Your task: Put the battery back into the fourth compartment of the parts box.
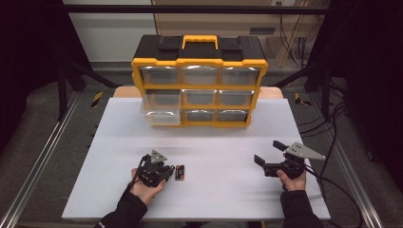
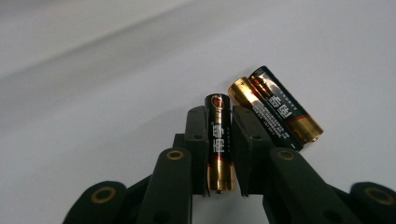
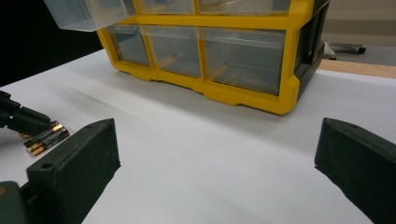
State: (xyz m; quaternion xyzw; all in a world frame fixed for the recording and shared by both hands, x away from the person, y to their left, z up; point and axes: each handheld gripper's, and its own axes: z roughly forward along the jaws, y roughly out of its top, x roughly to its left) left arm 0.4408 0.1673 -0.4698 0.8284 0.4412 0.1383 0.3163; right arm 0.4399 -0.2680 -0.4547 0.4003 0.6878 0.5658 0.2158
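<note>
White table (image 1: 214, 142) bears a yellow organizer (image 1: 199, 85) at its far edge. Near left, the left gripper (image 2: 219, 140) clamps one battery (image 2: 218, 135); another battery (image 2: 275, 107) lies just beside. Right gripper (image 1: 267, 153) stands open, near right.

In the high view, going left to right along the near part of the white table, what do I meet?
Left gripper, shut on a black-and-gold battery → second black-and-gold battery lying on the table → right gripper, jaws open.

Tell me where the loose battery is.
In the high view, the loose battery lies on the white table, just right of the left gripper.
</note>
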